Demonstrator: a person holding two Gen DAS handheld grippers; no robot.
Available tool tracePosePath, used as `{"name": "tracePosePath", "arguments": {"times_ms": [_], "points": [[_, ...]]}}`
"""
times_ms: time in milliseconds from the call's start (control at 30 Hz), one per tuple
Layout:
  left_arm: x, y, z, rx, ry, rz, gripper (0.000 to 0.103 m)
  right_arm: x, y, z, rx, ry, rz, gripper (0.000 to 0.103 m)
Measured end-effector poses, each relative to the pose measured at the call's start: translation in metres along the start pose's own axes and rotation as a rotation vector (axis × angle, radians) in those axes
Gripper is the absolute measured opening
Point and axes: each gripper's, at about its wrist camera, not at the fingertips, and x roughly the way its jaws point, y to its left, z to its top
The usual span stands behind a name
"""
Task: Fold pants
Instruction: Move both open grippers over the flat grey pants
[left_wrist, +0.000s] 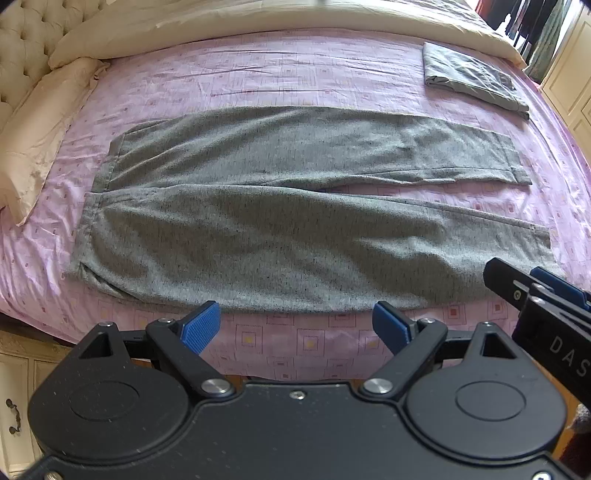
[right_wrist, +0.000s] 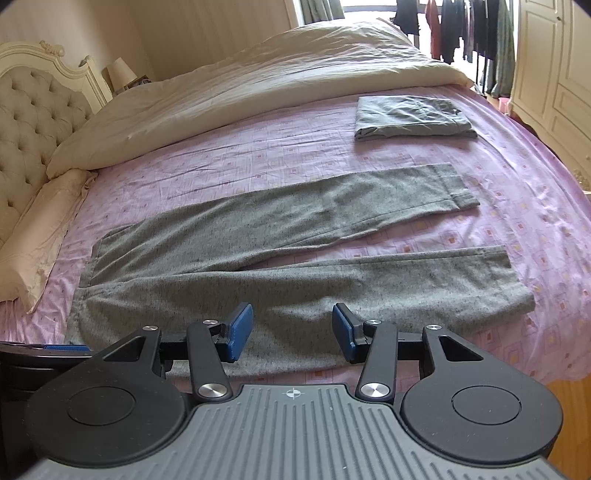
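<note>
Grey speckled pants (left_wrist: 295, 229) lie flat on the pink bed sheet (left_wrist: 295, 74), waistband to the left, both legs running right with a narrow gap between them; they also show in the right wrist view (right_wrist: 295, 266). My left gripper (left_wrist: 295, 325) is open and empty, just short of the near edge of the near leg. My right gripper (right_wrist: 291, 332) is open and empty, hovering over the near edge of the near leg; its side shows at the right of the left wrist view (left_wrist: 535, 291).
A folded grey garment (left_wrist: 472, 77) lies at the far right of the bed, also in the right wrist view (right_wrist: 410, 118). A cream duvet (right_wrist: 258, 85) is bunched along the far side. A pillow (left_wrist: 40, 140) and tufted headboard (right_wrist: 33, 107) are at left. A wardrobe (right_wrist: 554, 74) stands at right.
</note>
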Motion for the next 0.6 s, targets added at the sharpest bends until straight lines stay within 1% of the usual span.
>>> {"name": "tracePosePath", "arguments": {"times_ms": [467, 600], "points": [[0.006, 0.009, 0.0, -0.017, 0.021, -0.014, 0.09, 0.003, 0.008, -0.001, -0.015, 0.023, -0.002, 0.046], [0.008, 0.013, 0.001, -0.026, 0.029, -0.051, 0.09, 0.006, 0.009, -0.001, -0.014, 0.031, -0.005, 0.046]]}}
